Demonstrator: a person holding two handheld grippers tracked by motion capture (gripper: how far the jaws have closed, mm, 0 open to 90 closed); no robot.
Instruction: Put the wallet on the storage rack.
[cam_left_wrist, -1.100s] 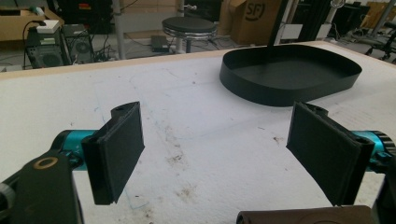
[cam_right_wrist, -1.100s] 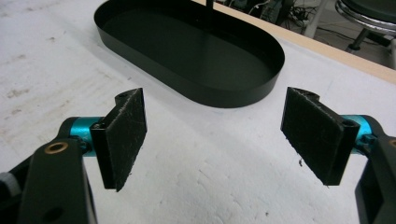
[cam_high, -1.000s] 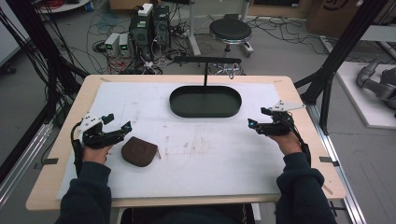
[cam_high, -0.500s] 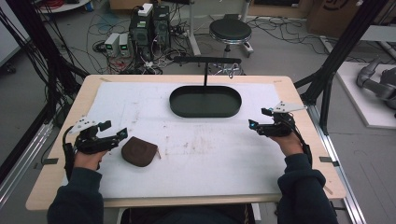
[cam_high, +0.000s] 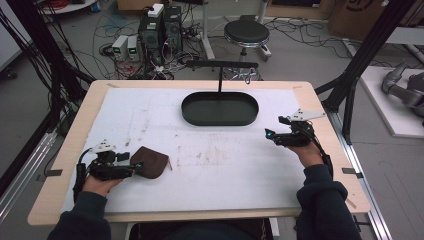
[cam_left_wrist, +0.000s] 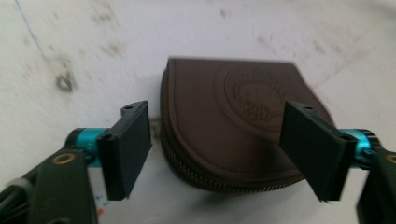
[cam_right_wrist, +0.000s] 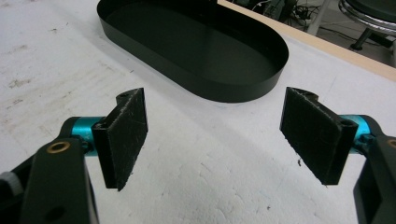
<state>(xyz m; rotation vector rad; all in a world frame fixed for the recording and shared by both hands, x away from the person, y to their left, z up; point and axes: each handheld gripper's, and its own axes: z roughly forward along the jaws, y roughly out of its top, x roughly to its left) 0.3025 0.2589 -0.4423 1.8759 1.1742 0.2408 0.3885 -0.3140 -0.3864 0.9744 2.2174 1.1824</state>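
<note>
**Left tool closing in on the pouch; nothing lifted yet**

Progress: early. The brown leather pouch (cam_high: 151, 162) lies flat on the white counter (cam_high: 210, 165), lower left of the high view. The left tool (cam_high: 131, 166) is at its near edge, jaws spread wide and just now narrowing, with the pouch (cam_left_wrist: 233, 126) between the pads (cam_left_wrist: 128, 144) but not yet pinched: in the left gripper view a gap shows at the left pad, while the right pad overlaps the pouch's rim without clearly pressing. Grasp, lift and carry all remain, judging by this.

The right tool (cam_high: 274, 133) hovers at right centre of the high view, jaws spread, holding nothing.

Farther back, the black oval tray (cam_high: 220, 119) sits empty, upper centre; probably the destination.

Writing: a round embossed seal on the pouch face; lettering too blurred to read.
</note>
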